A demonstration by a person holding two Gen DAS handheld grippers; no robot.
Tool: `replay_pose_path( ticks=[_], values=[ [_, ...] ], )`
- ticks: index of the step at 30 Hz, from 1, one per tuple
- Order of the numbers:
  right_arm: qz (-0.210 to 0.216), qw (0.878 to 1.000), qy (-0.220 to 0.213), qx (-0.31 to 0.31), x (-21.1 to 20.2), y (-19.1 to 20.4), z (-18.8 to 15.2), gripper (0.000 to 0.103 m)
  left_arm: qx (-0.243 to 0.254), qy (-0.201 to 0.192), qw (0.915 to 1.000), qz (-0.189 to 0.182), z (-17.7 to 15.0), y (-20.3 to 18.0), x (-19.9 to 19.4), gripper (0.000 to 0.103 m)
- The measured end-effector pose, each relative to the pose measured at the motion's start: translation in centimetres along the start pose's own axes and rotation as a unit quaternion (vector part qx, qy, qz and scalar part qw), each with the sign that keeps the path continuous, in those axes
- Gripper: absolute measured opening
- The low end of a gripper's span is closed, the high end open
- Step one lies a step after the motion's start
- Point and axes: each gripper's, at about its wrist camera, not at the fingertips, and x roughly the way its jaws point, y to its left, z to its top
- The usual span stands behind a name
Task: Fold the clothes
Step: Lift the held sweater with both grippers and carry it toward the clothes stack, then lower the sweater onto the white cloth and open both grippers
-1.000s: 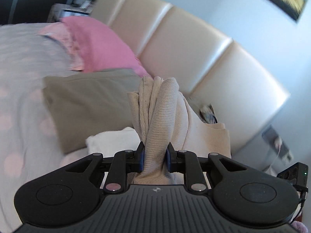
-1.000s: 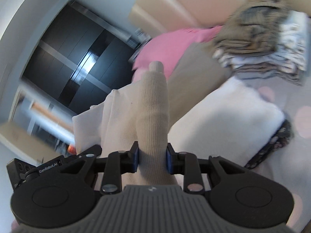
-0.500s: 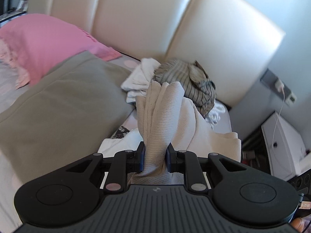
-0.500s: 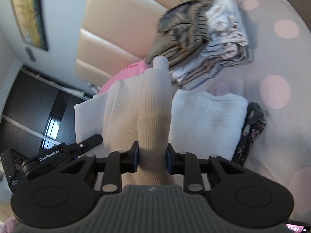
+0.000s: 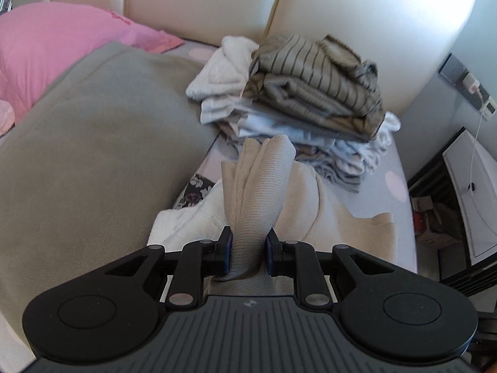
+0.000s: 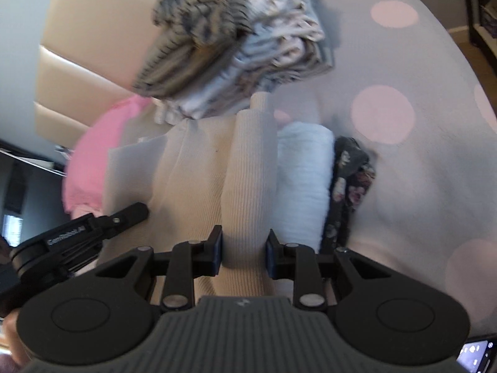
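Observation:
A beige ribbed garment [image 5: 261, 186] hangs bunched between the pads of my left gripper [image 5: 247, 250], which is shut on it. In the right wrist view the same beige garment [image 6: 248, 171] runs as a thick fold through my right gripper [image 6: 243, 253], shut on it too. The left gripper's body [image 6: 80, 236] shows at the lower left there, beside the cloth. Under the garment lie a folded white cloth [image 6: 306, 183] and a dark floral piece [image 6: 351, 180]. Beyond stands a stack of folded clothes [image 5: 310, 105] topped by a striped one.
The bed has a grey sheet with pink dots [image 6: 403, 108], a taupe blanket [image 5: 93, 155] at left and a pink pillow [image 5: 49, 46] by the cream padded headboard [image 5: 357, 25]. A white bedside unit [image 5: 475, 211] with a charging cable stands right of the bed.
Both grippers have sunk toward the bed and tilted down with the beige garment held. The stack of folded clothes and the white cloth have grown nearer in both views.

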Motion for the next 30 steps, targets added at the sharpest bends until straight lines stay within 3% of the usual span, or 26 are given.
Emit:
replay_pose_path(
  ticks=[7, 14, 21, 25, 27, 30],
  values=[
    [-0.046, 0.999, 0.009, -0.012, 1.1, 1.1, 0.0, 0.031, -0.002, 0.010, 0.9999, 0.010, -0.9, 0.7, 1.4, 0.018],
    [-0.054, 0.998, 0.021, -0.008, 1.8, 1.3, 0.3, 0.036, -0.010, -0.001, 0.9993, 0.036, -1.5, 0.7, 1.7, 0.026],
    [-0.052, 0.998, 0.026, 0.007, 0.0, 0.7, 1.5, 0.045, -0.008, -0.037, 0.9957, 0.084, -0.8, -0.2, -2.5, 0.027],
    [-0.045, 0.999, 0.011, 0.002, -1.8, 0.1, 2.3, 0.045, -0.021, -0.060, 0.9949, 0.078, -0.7, -0.4, -5.5, 0.027],
    [-0.043, 0.999, -0.017, -0.009, -3.0, 0.0, 2.8, 0.035, -0.012, -0.067, 0.9952, 0.071, -0.8, -0.9, -6.5, 0.020],
    [-0.029, 0.998, -0.049, -0.024, -4.2, 0.1, 3.6, 0.021, 0.008, -0.070, 0.9948, 0.074, -0.7, -2.1, -6.4, 0.020]
  ],
)
